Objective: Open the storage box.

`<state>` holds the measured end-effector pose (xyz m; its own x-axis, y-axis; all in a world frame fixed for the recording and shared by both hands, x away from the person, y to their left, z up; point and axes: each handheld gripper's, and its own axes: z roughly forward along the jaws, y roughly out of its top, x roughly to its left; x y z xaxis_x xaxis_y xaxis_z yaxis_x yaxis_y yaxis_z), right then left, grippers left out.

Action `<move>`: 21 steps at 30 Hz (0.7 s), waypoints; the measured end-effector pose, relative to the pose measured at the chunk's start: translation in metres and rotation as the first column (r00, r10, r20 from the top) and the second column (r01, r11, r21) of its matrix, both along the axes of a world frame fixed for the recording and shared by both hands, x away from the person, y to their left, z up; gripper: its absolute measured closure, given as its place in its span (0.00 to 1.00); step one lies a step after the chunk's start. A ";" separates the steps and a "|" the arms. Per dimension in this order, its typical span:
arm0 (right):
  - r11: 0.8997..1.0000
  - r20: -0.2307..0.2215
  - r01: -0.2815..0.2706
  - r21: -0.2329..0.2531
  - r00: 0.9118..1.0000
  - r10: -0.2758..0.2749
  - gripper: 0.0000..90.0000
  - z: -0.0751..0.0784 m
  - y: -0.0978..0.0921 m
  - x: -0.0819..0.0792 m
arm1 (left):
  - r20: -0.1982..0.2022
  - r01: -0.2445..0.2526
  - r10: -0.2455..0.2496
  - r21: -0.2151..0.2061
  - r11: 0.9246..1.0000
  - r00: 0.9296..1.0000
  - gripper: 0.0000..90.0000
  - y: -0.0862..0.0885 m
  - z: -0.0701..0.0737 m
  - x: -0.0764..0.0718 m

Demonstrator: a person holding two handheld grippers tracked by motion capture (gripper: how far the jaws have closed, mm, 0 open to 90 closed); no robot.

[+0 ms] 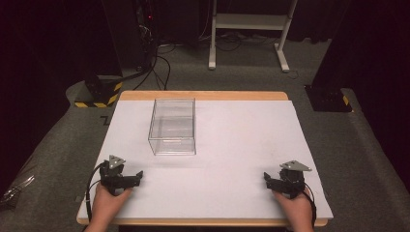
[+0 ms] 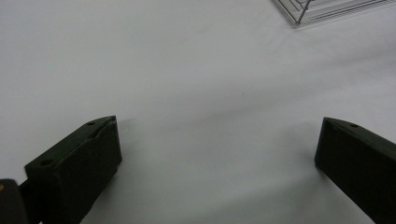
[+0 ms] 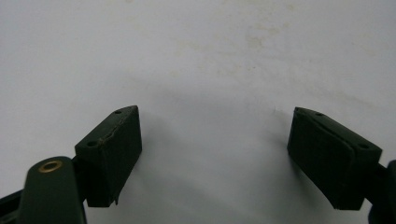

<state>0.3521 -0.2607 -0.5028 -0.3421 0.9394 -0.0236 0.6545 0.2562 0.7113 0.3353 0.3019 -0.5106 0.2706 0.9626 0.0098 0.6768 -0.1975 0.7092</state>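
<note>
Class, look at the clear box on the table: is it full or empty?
Empty. In the high view the clear box stands upright on the white table, and through its walls nothing shows inside.

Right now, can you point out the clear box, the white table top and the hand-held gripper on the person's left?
clear box [image 1: 172, 126]: high view, middle of its see-through body.
white table top [image 1: 241, 145]: high view, bare part right of the box.
left hand-held gripper [image 1: 139, 177]: high view, between its black fingertips.
</note>
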 end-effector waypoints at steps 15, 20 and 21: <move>1.000 0.001 0.000 0.000 1.000 0.000 0.20 0.000 0.000 0.000 | -0.002 0.002 -0.002 0.001 1.000 1.000 0.01 -0.001 0.001 0.000; 1.000 0.000 0.000 0.000 1.000 0.000 0.20 0.000 0.000 0.000 | 0.021 0.020 -0.020 -0.020 1.000 1.000 0.01 0.002 0.009 -0.003; 1.000 0.000 0.000 0.000 1.000 0.000 0.20 0.000 0.000 0.000 | 0.031 0.022 -0.021 -0.029 0.999 0.999 0.01 0.002 0.010 -0.004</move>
<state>0.3521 -0.2607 -0.5029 -0.3425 0.9392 -0.0235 0.6541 0.2563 0.7116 0.3312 0.3043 -0.5005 0.2916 0.9565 -0.0100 0.6507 -0.1907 0.7350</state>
